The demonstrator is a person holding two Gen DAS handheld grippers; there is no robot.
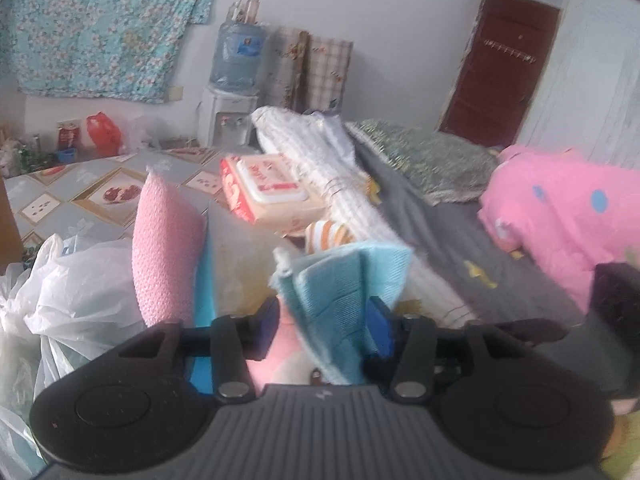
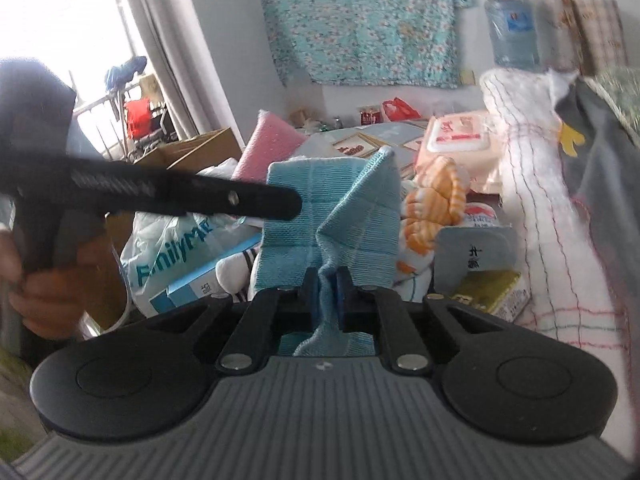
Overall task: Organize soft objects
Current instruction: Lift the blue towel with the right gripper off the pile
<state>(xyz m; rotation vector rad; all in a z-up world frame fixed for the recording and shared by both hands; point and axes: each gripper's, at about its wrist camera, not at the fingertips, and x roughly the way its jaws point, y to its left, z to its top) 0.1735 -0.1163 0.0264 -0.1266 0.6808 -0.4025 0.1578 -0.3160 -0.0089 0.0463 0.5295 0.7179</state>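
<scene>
Right gripper (image 2: 328, 292): jaws narrow, pinching a bunched edge of the blue cloth (image 2: 340, 216), which stands up and away from the jaws in two creased flaps. Left gripper (image 1: 326, 320): jaws part-closed around the same cloth (image 1: 340, 284), the fabric filling the gap; whether the pads (image 1: 378, 330) actually press it cannot be told. The cloth thus spans both grippers, long axis running forward from each. Beyond it lie an orange-striped soft toy (image 2: 436, 196), a pink cushion (image 1: 166, 252), a wet-wipes pack (image 1: 264, 184) and a white plastic bag (image 1: 76, 288). The left gripper's body (image 2: 180, 194) crosses the cloth's upper left corner in the right view.
</scene>
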